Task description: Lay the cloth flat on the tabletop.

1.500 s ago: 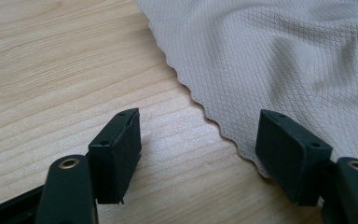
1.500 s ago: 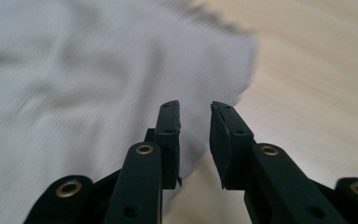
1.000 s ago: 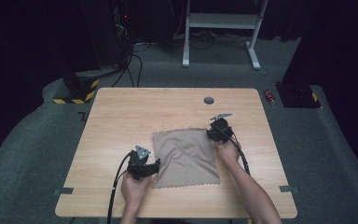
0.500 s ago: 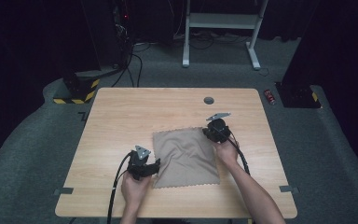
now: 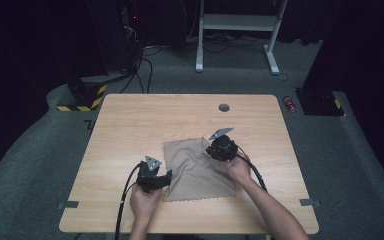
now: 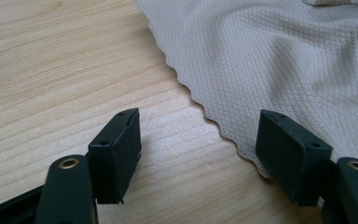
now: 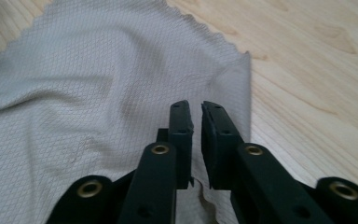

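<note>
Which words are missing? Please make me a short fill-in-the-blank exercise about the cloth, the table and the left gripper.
1. The cloth lies on a ___ table.
2. The jaws of the left gripper stand wide ___.
3. One jaw of the left gripper is over bare table, and the other is over the edge of the ___.
4. The number of cloths on the table is ___.

Missing words: wooden; open; cloth; one

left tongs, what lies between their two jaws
In the left gripper view, bare table wood and the cloth's scalloped edge lie between the open left tongs.
</note>
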Demonstrator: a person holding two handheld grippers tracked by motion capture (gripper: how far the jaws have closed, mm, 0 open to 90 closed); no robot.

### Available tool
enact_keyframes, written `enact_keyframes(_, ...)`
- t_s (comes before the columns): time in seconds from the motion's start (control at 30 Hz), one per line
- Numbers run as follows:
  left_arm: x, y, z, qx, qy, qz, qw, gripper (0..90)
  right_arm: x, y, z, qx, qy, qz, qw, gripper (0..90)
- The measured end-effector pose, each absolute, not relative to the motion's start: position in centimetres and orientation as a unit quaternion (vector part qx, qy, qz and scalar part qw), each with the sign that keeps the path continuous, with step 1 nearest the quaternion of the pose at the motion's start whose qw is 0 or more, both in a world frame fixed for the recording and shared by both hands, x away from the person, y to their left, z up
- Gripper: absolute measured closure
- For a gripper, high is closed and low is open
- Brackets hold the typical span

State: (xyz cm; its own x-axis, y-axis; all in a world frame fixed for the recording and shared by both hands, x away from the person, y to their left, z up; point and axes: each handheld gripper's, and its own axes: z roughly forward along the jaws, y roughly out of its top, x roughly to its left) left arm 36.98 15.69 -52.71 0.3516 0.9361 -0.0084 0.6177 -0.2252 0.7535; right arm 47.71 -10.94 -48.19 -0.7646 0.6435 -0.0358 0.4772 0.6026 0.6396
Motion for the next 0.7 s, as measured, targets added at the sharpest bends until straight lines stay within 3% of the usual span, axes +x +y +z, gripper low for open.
enact_keyframes(0.17,37.0,15.7,-52.7,0.747,0.52,0.232,0.342,31.2,48.1,-12.0,-47.4,0.35,0.865,0.332,0.14,82.9)
enact_keyframes(0.57,37.0,15.7,-52.7,0.747,0.52,0.232,0.342,31.2,48.1,-8.9,-49.5,0.319,0.889,0.304,0.12,77.0)
enact_keyframes(0.7,37.0,15.7,-52.7,0.747,0.52,0.233,0.342,31.2,48.3,-8.8,-50.1,0.318,0.895,0.284,0.129,88.4)
